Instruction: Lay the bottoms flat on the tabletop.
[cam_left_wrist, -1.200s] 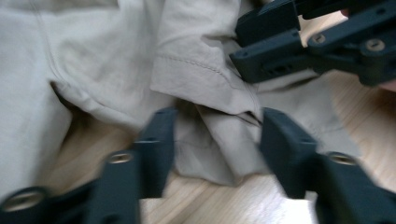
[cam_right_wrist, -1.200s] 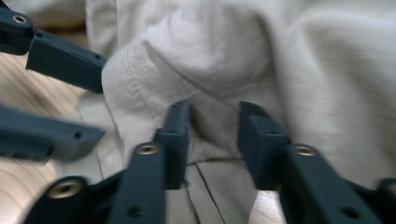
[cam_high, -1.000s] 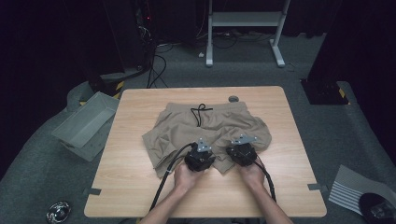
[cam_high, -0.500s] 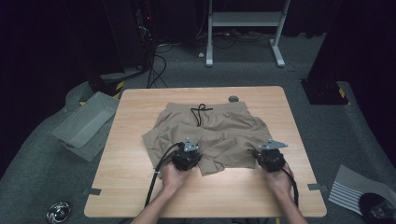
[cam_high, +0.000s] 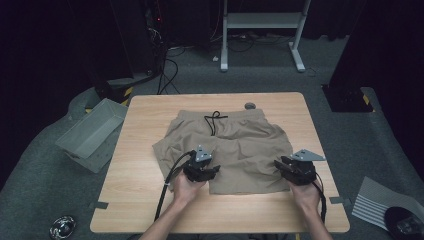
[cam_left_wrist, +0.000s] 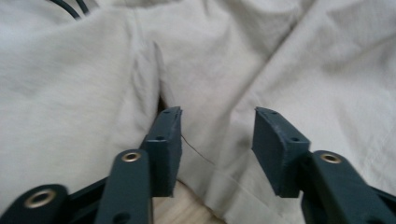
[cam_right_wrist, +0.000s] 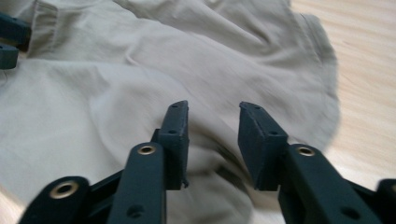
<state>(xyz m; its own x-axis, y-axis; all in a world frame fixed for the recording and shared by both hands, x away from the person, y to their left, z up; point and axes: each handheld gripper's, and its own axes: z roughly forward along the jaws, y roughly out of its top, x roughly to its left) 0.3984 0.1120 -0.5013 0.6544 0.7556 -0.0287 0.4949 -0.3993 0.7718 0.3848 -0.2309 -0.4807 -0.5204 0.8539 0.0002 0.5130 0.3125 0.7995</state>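
Note:
Khaki shorts (cam_high: 235, 145) with a black drawstring (cam_high: 214, 121) lie spread flat on the wooden table (cam_high: 145, 165), waistband at the far side. My left gripper (cam_high: 202, 167) hovers over the lower hem near the split between the legs, and my right gripper (cam_high: 294, 167) is at the hem's right corner. In the left gripper view the left gripper (cam_left_wrist: 217, 135) has just been opening and stands open, with the cloth (cam_left_wrist: 289, 60) below it and nothing pinched. In the right gripper view the right gripper (cam_right_wrist: 212, 126) has also just been opening, and it stands open over the rumpled cloth (cam_right_wrist: 116, 70).
A small grey round thing (cam_high: 249, 105) sits at the table's far edge. On the floor are a grey bin (cam_high: 92, 132) at the left, a striped sheet (cam_high: 380, 207) at the right and a metal stand (cam_high: 260, 20) behind. Bare wood runs along the table's front edge.
My right gripper moved from the middle out to the right and drew the right leg flat. My left gripper shifted slightly left. The shorts now lie wider.

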